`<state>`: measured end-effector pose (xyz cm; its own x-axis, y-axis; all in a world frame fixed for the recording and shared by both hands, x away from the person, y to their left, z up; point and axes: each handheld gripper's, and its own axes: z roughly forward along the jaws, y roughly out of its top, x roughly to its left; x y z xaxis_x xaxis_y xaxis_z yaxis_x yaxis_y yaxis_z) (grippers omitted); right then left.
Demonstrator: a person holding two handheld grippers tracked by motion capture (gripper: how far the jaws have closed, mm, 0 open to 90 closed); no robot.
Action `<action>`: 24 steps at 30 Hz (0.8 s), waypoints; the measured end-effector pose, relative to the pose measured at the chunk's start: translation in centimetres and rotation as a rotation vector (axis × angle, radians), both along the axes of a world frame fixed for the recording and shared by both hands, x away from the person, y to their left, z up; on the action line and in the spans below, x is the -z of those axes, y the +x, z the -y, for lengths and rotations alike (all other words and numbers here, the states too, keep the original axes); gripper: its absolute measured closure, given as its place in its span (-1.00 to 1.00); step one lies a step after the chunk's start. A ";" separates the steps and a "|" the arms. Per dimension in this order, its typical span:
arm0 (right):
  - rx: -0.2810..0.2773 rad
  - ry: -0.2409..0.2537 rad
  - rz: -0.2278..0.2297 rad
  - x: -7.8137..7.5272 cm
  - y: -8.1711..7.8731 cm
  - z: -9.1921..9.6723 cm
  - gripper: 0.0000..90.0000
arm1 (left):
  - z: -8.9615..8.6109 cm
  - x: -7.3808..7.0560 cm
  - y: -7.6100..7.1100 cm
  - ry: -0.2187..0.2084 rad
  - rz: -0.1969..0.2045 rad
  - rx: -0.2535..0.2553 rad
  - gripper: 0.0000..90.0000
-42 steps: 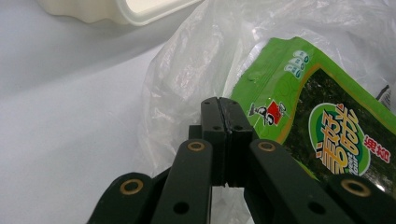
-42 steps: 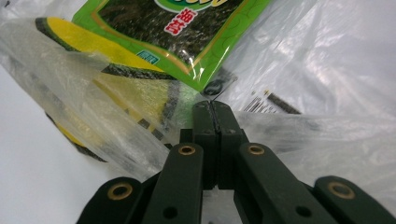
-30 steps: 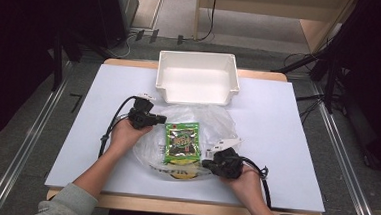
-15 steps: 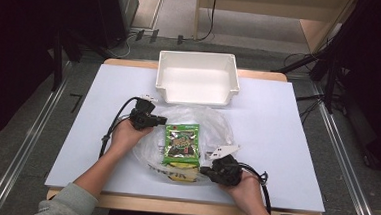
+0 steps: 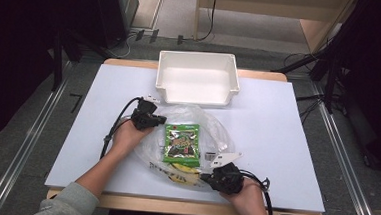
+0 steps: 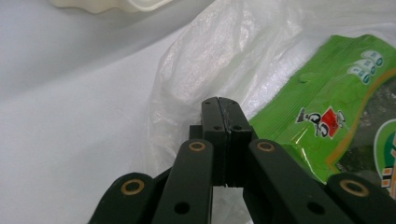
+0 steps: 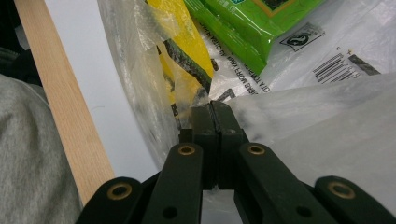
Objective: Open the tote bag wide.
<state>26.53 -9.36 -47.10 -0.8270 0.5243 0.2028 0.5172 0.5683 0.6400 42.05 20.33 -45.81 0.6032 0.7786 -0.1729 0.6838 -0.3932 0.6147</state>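
A clear plastic bag (image 5: 212,129) lies on the white table (image 5: 286,143). A green snack packet (image 5: 181,144) lies in it, and a yellow packet (image 5: 182,169) lies under that packet's near end. My left gripper (image 5: 160,119) is at the bag's left edge. In the left gripper view its jaws (image 6: 219,102) are pressed together, with bag film (image 6: 224,56) rising at the tips beside the green packet (image 6: 327,107). My right gripper (image 5: 205,177) is at the bag's near right corner. It is shut (image 7: 210,106) on a fold of film (image 7: 327,116), next to the yellow packet (image 7: 184,42).
A white empty bin (image 5: 199,55) stands at the table's far middle, just beyond the bag. The table's wooden near edge (image 7: 65,116) runs close behind my right gripper, with a grey sleeve (image 7: 28,163) past it. Dark floor and stands surround the table.
My right gripper has moved toward the table's near edge, drawing the bag's corner with it. The yellow packet shows more. The left gripper has stayed put.
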 end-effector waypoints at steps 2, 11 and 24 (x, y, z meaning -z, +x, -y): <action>0.004 0.007 -0.010 0.0 0.3 0.0 1.00 | 0.0 -0.2 -0.1 -0.004 0.006 0.005 1.00; 0.046 0.040 0.020 -1.1 0.9 0.4 0.84 | -0.2 -2.8 -1.2 -0.080 0.038 0.036 0.91; 0.080 0.090 0.064 -3.7 1.9 1.0 0.57 | 0.0 -6.7 -3.6 -0.155 0.057 0.106 0.55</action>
<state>28.44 -10.41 -43.35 -0.7959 0.5713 0.2003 0.5151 0.4651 0.7199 38.43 20.36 -39.09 0.6925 0.6769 -0.2493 0.6059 -0.3584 0.7102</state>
